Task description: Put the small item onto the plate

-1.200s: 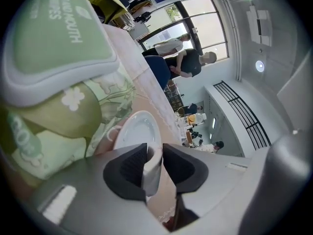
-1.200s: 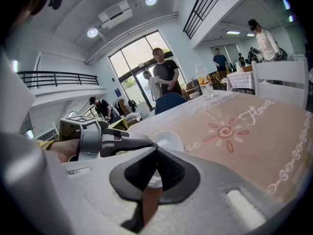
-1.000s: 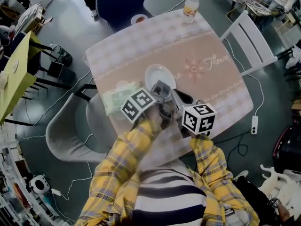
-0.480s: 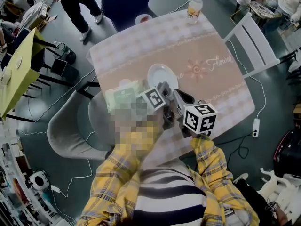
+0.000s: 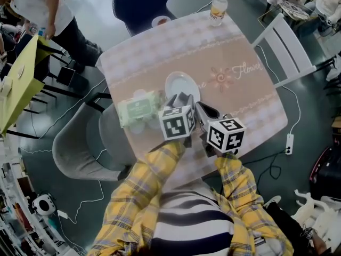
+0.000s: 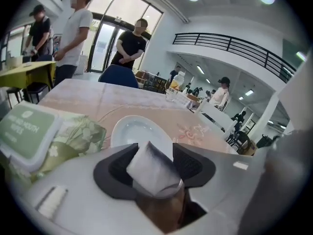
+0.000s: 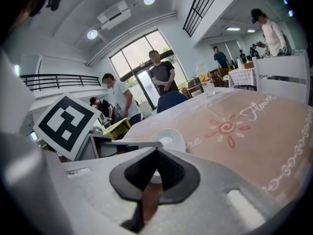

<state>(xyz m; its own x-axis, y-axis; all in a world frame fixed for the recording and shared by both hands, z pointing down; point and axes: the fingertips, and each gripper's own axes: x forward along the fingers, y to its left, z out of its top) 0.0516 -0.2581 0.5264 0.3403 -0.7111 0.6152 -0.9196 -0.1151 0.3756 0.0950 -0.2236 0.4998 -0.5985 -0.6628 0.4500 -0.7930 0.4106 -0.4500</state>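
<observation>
On the bench (image 5: 160,52) the plate (image 5: 181,83) lies near the middle, with the wipes pack (image 5: 139,108) just beside it on the left. A bottle (image 5: 216,8) stands at the far edge, and a small dish (image 5: 158,21) sits to its left. One chair (image 5: 139,1) stands behind the bench, a second chair (image 5: 285,44) to its right, and a third chair (image 5: 80,148) at its near left.

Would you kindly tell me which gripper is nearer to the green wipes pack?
Left. The left gripper, jaws opening with a small white item between them, sits just beside the wipes pack; the right gripper is beyond it, farther off.
</observation>
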